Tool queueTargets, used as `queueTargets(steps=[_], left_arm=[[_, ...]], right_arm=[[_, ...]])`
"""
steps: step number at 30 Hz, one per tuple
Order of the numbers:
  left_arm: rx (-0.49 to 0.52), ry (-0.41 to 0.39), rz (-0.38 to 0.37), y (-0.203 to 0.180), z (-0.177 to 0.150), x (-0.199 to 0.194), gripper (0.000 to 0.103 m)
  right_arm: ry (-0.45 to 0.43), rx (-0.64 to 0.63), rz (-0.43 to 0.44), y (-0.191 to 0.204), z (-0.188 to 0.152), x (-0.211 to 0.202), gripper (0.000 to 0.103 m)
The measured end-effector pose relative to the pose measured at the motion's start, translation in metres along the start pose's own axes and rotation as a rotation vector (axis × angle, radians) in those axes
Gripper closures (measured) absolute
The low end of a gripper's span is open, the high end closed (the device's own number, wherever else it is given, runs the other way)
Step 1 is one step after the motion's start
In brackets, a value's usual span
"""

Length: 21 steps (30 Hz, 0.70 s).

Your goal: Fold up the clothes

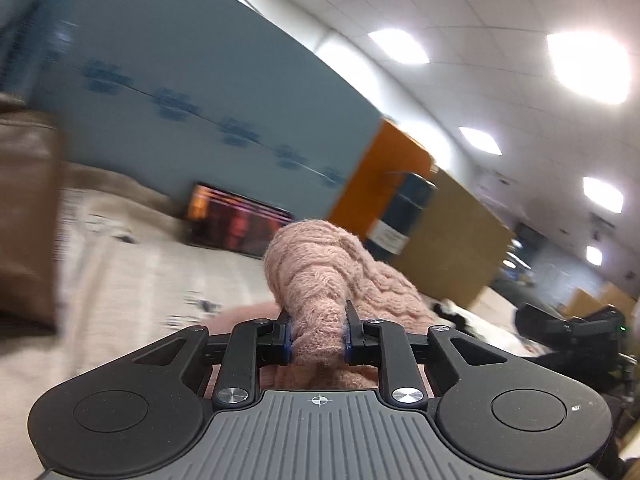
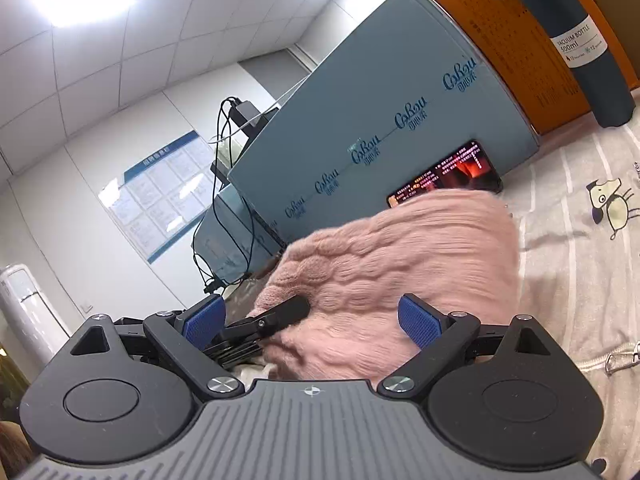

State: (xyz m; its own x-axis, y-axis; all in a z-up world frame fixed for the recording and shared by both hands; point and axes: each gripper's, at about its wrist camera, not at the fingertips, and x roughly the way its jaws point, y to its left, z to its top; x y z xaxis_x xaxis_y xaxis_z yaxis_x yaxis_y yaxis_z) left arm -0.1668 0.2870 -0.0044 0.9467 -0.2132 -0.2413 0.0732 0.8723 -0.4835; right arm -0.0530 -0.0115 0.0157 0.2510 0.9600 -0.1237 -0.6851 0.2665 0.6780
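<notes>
Left tool (image 1: pixel 319 338): closed on a bunched fold of the fluffy pink cable-knit sweater (image 1: pixel 340 276). The knit fills the gap between the two blue-padded fingers and is lifted towards the camera; the rest of the garment trails down behind the tool.

Right tool (image 2: pixel 310 316): spread wide, blue pads (image 2: pixel 420 322) well apart, gripping nothing. The same sweater (image 2: pixel 400 264) lies just ahead of it, draped in a raised mound. The left tool's dark finger is visible there, pressed into the knit at the mound's left edge.

Location of the garment: on a cream striped cloth with a cartoon dog print (image 2: pixel 576 240), which covers the surface beneath. Whether that surface is a bench or a bed cannot be told.

Surroundings: a grey-blue box with repeated blue logos (image 2: pixel 380 120) stands behind the sweater, a lit phone (image 2: pixel 448 176) leaning against it. A dark blue vacuum bottle (image 2: pixel 588 48) stands in front of an orange box (image 2: pixel 504 40).

Progress, as a judgement: folding appears early or mid-way. The sweater is bunched and partly airborne, with no flat, squared edges visible. No finished fold can be confirmed. Remaining work appears to include a second grip by the right tool, laying the lifted part over, and flattening.
</notes>
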Motion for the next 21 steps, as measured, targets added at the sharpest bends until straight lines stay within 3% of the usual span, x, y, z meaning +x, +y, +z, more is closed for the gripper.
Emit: queueTargets(steps=[6,9,13,15,17,19,21], left_arm=[[-0.066,0.017,0.200,0.014,-0.002,-0.013,0.081],[-0.064,0.050,0.220,0.015,-0.005,-0.003,0.077],[-0.074,0.057,0.208,0.018,-0.008,0.002,0.071],[-0.094,0.042,0.203,0.018,-0.009,0.001,0.063],[-0.119,0.018,0.214,0.019,-0.009,-0.003,0.046],[-0.155,0.002,0.237,0.021,-0.009,-0.007,0.020],[-0.198,0.005,0.247,0.025,-0.007,-0.009,0.017]], right_arm=[[0.008,-0.003,0.038,0.000,0.002,0.000,0.009],[0.043,0.007,0.011,-0.003,0.001,0.006,0.009],[0.093,0.023,-0.119,-0.013,-0.003,0.018,0.010],[0.092,0.041,-0.132,-0.018,-0.004,0.019,0.010],[0.072,0.050,-0.121,-0.019,-0.004,0.016,0.010],[0.033,0.056,-0.109,-0.019,-0.003,0.010,0.010],[-0.021,0.053,-0.116,-0.019,-0.002,0.003,0.010]])
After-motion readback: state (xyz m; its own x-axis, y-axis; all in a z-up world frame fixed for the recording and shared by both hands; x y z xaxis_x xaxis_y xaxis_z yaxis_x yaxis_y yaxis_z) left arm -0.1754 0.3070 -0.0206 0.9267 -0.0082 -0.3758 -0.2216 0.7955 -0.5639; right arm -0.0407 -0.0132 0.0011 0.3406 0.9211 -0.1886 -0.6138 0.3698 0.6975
